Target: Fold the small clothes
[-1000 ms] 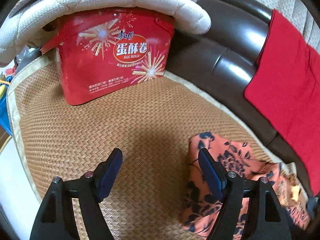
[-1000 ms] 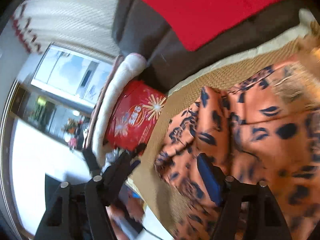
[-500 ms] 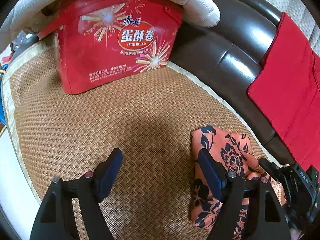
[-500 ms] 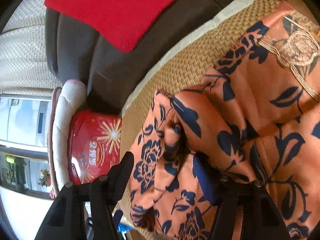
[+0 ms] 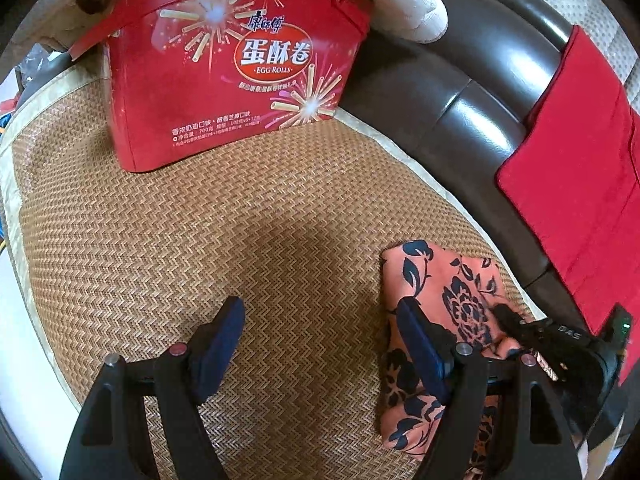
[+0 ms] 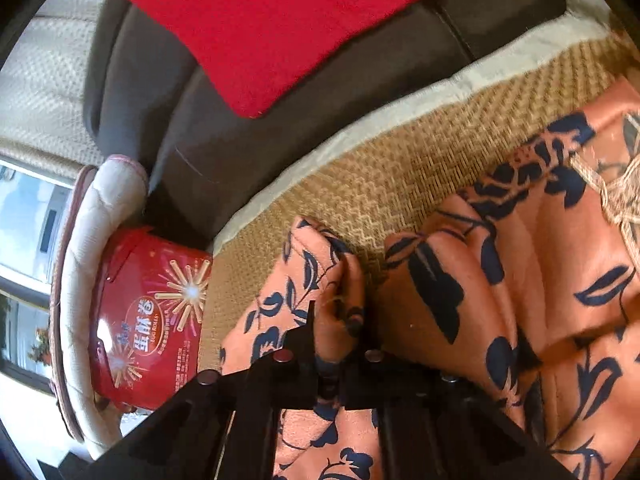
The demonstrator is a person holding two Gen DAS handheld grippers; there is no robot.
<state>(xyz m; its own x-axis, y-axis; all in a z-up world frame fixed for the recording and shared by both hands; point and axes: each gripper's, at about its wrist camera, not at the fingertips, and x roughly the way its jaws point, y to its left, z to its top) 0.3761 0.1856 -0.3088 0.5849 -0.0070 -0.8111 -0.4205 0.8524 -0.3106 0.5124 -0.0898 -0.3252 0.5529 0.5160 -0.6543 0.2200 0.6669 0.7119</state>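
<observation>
The right gripper [image 6: 334,344] has just closed; its fingers now pinch a bunched fold of the floral garment [image 6: 500,300], which lies on the woven mat [image 5: 200,240]. The left gripper [image 5: 320,344] stays released, empty, left of the garment. Judgement: the fold can begin.

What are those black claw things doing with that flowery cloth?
A person is folding a small orange garment with dark flowers on a woven mat, holding a gripper in each hand. The right gripper has just closed its fingers and now pinches a bunched edge of the garment. The left gripper hangs open above the mat, holding nothing, with the cloth beside its right finger. A red egg roll tin stands at the back of the mat.
</observation>
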